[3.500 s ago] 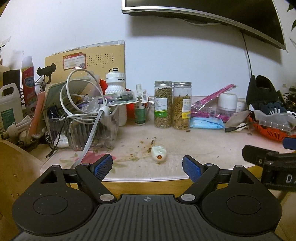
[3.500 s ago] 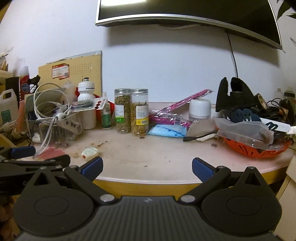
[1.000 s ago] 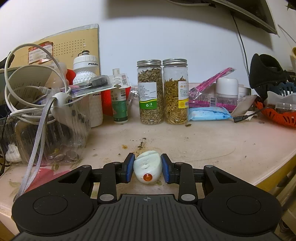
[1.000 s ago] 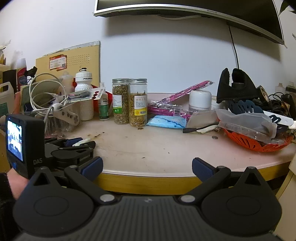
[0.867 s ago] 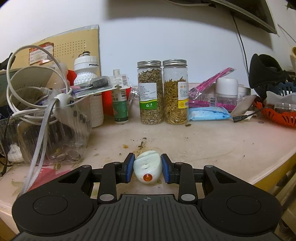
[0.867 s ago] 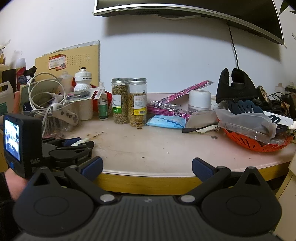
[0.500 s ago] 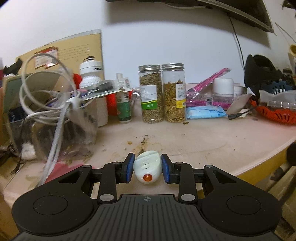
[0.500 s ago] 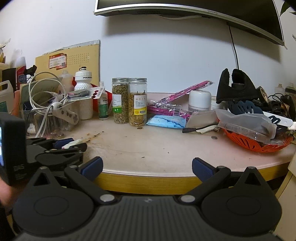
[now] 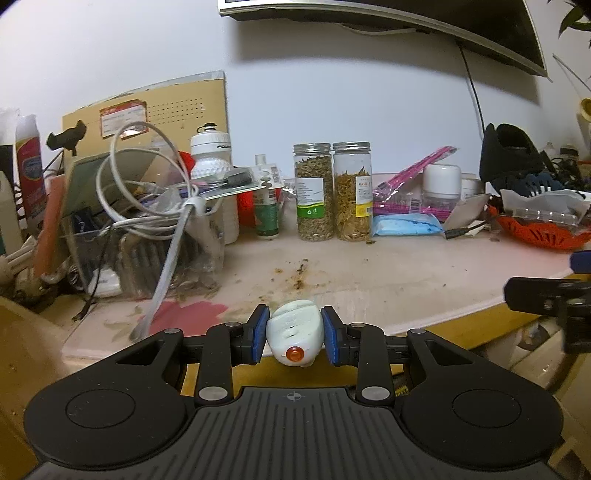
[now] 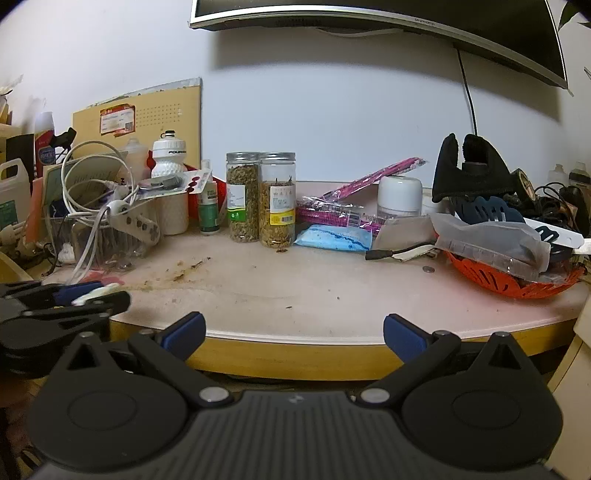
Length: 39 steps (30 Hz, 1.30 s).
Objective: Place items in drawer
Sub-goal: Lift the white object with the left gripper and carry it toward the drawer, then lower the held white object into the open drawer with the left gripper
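My left gripper [image 9: 294, 335] is shut on a small white oval device with an orange button [image 9: 294, 335] and holds it over the table's front edge. The same gripper [image 10: 85, 291] with the white device [image 10: 94, 291] shows at the left of the right wrist view. My right gripper [image 10: 293, 332] is open and empty in front of the table edge; part of it [image 9: 546, 299] shows at the right of the left wrist view. No drawer is in view.
The pale round table [image 10: 314, 280] carries two herb jars [image 9: 332, 192], a clear bin with white cables [image 9: 147, 229], a white bottle [image 9: 212, 162], a blue packet [image 10: 334, 236], pink packets [image 10: 332, 214] and an orange basket [image 10: 509, 280]. A TV [image 10: 369, 14] hangs above.
My left gripper closed on the white device, lifted it and drew back from the table to its front edge. The right gripper has stayed open and still.
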Each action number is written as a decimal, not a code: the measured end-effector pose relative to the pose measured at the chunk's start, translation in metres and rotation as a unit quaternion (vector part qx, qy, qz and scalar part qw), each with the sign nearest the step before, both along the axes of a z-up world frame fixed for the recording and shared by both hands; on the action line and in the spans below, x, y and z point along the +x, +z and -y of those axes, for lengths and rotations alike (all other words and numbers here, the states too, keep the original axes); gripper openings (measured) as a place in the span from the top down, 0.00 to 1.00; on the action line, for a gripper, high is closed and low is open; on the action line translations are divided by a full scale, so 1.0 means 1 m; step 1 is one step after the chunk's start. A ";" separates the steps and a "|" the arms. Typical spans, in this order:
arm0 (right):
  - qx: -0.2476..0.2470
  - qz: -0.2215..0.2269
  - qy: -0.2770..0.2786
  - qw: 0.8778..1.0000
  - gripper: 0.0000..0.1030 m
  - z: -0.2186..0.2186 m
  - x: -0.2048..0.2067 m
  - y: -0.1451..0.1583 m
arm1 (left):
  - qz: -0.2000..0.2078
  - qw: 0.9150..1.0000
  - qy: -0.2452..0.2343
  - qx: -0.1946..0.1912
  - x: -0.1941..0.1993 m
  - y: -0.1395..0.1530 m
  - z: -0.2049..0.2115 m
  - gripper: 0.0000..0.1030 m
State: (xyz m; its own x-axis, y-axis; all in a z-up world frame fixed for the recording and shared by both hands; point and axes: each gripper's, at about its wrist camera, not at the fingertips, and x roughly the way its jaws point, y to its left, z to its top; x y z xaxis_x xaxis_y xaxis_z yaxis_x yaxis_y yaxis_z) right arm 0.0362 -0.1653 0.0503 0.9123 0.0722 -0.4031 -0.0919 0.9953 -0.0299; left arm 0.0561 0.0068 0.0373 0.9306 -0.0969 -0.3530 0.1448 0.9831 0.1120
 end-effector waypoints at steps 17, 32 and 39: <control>-0.017 -0.026 0.006 1.000 0.00 -0.006 0.000 -0.012 | -0.064 0.996 0.054 0.019 -0.008 -0.012 -0.006 0.71; -0.002 -0.217 -0.010 0.976 0.00 -0.006 0.027 -0.068 | -0.227 0.969 0.094 -0.012 0.013 -0.057 -0.018 0.71; 0.000 -0.277 -0.025 0.960 0.00 -0.004 0.032 -0.089 | -0.268 0.959 0.096 -0.006 0.015 -0.075 -0.017 0.71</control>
